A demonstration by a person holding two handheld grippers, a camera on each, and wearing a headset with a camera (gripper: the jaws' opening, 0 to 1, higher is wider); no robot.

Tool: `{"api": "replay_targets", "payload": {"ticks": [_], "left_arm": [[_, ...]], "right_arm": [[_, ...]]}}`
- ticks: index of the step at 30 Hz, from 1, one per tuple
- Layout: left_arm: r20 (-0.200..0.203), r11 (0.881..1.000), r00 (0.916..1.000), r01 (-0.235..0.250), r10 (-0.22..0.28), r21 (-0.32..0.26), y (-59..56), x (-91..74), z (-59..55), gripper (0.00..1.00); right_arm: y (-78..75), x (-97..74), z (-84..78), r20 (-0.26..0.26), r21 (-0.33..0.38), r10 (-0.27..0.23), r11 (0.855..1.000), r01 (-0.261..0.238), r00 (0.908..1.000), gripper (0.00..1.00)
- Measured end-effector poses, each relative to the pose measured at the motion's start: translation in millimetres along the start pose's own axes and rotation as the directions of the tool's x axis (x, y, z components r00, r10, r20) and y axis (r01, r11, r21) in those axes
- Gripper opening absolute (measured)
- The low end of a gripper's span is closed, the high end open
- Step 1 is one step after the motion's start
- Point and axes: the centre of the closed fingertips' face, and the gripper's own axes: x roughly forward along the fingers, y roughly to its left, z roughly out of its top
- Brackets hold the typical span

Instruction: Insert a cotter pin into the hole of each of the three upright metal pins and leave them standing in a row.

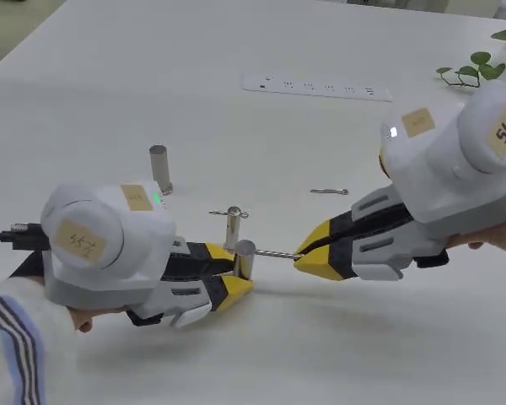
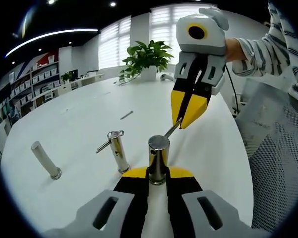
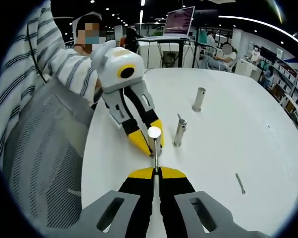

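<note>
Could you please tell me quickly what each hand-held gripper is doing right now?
Left hand-held gripper: closed on an upright metal pin.
Right hand-held gripper: closed on a cotter pin.

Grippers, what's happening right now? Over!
Left gripper shut on near metal pin, upright. Right gripper shut on cotter pin, tip against that pin. Nothing between them.

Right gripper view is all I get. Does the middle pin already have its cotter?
Observer: Yes. Left gripper view: a cotter pin sits crosswise through the middle pin, near its top.
Operator: My own cotter's tip?
Observer: Head view, side-on: the held cotter lies level, tip at the near pin just under its cap; whether it has entered, I cannot tell.
</note>
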Motion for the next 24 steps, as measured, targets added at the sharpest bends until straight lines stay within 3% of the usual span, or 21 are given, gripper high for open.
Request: {"api": "replay_targets", "payload": {"ticks": [11,24], "left_arm": [[-0.002,1.0,1.0,0.004,-0.004,0.004,-1.1,0.0,-0.6,0.11],[-0.005,1.0,1.0,0.006,-0.006,0.002,-3.3,0.4,-0.3,0.11]], "right_arm": [[3.8,-2.5,5.6,0.01,-0.047,-0.006,0.999,0.007,0.9999,0.04],[3.3,8.8,7.1,0.012,-0.042,-0.005,0.999,0.006,0.9999,0.04]]}}
